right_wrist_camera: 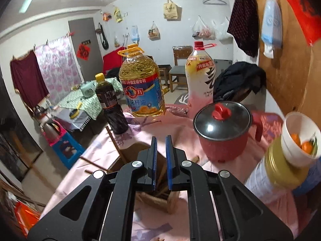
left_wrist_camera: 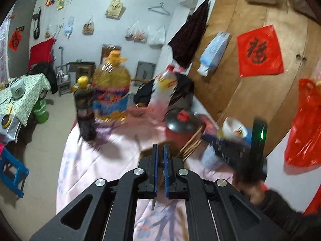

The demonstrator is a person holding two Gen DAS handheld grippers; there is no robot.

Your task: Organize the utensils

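Note:
A wooden utensil holder (right_wrist_camera: 158,198) with several chopsticks in it sits on the pink tablecloth, right under my right gripper (right_wrist_camera: 160,140). The right jaws stand a narrow gap apart, and I cannot tell if they pinch a chopstick. Loose chopsticks (right_wrist_camera: 113,140) lie on the cloth to the left. In the left wrist view my left gripper (left_wrist_camera: 160,147) has its jaws nearly closed, with a thin stick (left_wrist_camera: 153,202) showing below them; the grip is unclear. More chopsticks (left_wrist_camera: 190,142) fan out just right of it. The right gripper's body (left_wrist_camera: 240,150) is blurred at the right.
A red pot with a glass lid (right_wrist_camera: 222,132), an oil jug (right_wrist_camera: 140,88), a dark sauce bottle (right_wrist_camera: 112,104) and a tall drink bottle (right_wrist_camera: 200,76) stand on the table (right_wrist_camera: 180,128). A can with a white bowl of oranges (right_wrist_camera: 299,138) stands at the right. The table's left edge drops to the floor.

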